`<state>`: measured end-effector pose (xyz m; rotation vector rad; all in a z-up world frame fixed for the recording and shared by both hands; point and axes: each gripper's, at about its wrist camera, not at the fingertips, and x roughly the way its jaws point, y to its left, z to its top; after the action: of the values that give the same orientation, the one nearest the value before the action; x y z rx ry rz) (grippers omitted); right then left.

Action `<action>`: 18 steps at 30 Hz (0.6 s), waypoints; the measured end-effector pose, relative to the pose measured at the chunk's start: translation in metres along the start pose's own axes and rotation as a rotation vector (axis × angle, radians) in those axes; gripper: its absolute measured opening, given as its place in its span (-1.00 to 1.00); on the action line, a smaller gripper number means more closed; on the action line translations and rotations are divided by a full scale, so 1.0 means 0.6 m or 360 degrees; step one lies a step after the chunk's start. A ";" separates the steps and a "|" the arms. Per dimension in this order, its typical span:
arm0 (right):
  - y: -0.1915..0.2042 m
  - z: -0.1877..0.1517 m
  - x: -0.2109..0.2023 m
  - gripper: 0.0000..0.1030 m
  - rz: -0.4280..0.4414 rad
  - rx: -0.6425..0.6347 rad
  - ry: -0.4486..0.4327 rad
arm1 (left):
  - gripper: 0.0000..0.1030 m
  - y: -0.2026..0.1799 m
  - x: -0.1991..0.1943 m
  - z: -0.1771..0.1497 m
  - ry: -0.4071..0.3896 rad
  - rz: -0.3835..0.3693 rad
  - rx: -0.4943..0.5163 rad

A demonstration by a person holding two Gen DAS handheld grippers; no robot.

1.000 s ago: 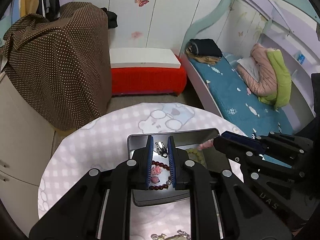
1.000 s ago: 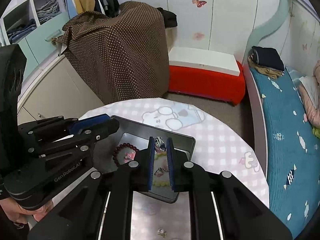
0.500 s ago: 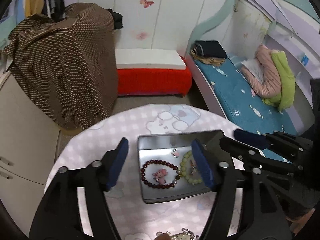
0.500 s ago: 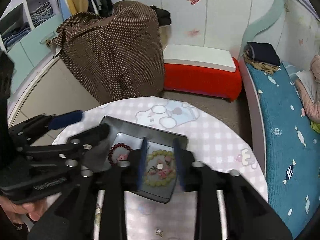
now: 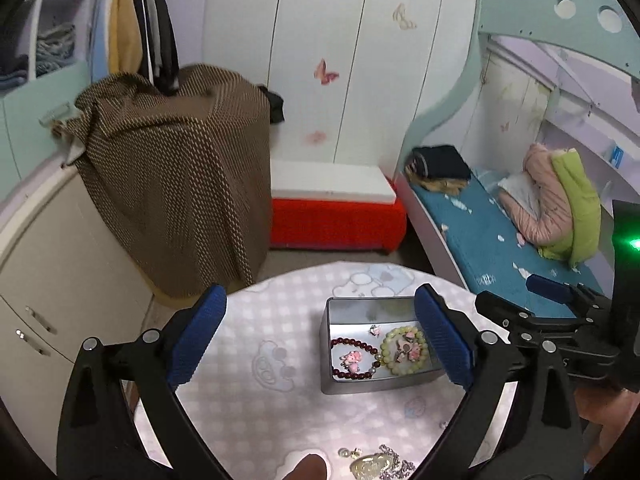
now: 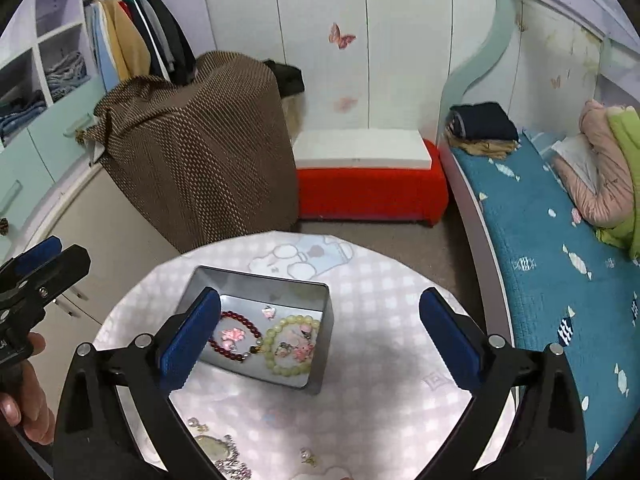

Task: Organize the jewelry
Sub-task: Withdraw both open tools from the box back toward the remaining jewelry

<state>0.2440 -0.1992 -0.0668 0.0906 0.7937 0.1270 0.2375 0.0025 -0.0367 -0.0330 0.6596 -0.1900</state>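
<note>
A grey metal tin (image 5: 360, 386) (image 6: 320, 340) stands on the round table with the pink checked cloth (image 5: 260, 320) (image 6: 380, 320). Inside lie a dark red bead bracelet (image 5: 360, 344) (image 6: 244, 322), a pale green bead bracelet (image 5: 384, 354) (image 6: 272, 356) and small pink charms. My left gripper (image 5: 320, 296) hangs above and behind the tin, its jaws opening wide with nothing between them. My right gripper (image 6: 320, 294) hovers over the tin, jaws also opening, holding nothing. Each gripper also shows at the edge of the other's view: the right gripper (image 5: 548, 292) and the left gripper (image 6: 40, 256).
A loose chain with a pendant (image 5: 380, 460) (image 6: 220, 452) and a small earring (image 6: 306, 456) lie on the cloth near the front edge. A person's hand (image 6: 28, 412) is at the lower left. Beyond the table are a brown-draped cabinet (image 6: 200, 152), a red bench (image 6: 368, 192) and a bed (image 6: 540, 240).
Both grippers went from shut, low over the tin, to wide apart, and both drew back and up. The small pieces seen between their tips now lie in the tin.
</note>
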 end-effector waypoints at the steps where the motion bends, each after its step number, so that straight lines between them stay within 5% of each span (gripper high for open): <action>1: 0.004 0.000 -0.013 0.85 -0.0005 -0.0005 -0.0029 | 0.84 -0.003 -0.012 -0.001 -0.0022 0.0008 0.0005; 18: 0.033 -0.037 -0.196 0.85 -0.0031 -0.0008 -0.0377 | 0.86 -0.013 -0.199 -0.027 -0.0299 0.0097 0.0026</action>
<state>0.1450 -0.1963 0.0030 0.0915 0.5579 0.0978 0.1340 0.0177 0.0234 -0.0149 0.4709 -0.1314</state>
